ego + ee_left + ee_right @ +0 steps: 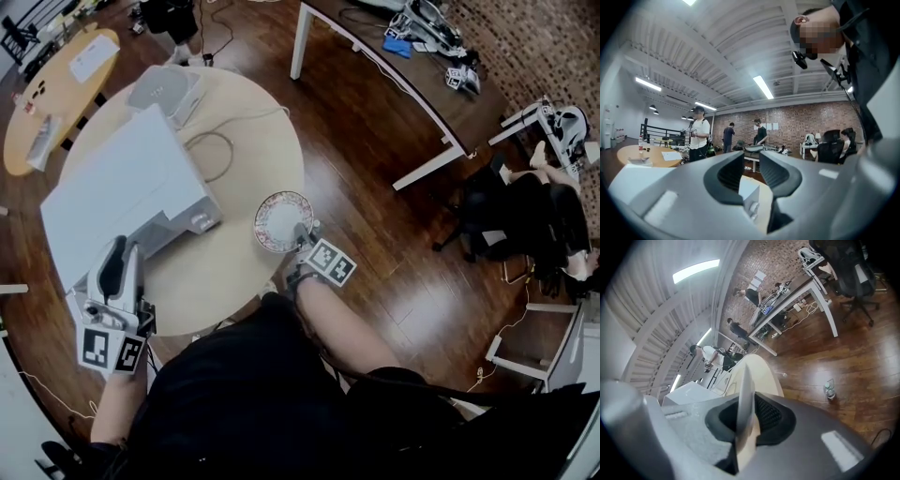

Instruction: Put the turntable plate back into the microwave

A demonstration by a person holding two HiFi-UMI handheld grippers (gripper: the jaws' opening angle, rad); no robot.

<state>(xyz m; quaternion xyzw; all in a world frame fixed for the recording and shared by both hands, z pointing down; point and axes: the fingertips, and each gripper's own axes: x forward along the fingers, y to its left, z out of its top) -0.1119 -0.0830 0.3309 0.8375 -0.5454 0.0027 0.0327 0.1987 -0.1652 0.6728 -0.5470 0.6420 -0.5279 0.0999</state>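
The microwave (122, 202) stands on the round table's (262, 131) left half, the turntable plate (279, 220) just right of it by the near edge, a long desk (394, 84) beyond.

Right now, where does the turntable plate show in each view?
Head view: the turntable plate sits just right of centre, beside the microwave, with the right gripper on its near rim.
Left gripper view: not in it.
Right gripper view: the plate is edge-on at lower centre, clamped between the jaws.
Shared landmark: the round table, in all three views.
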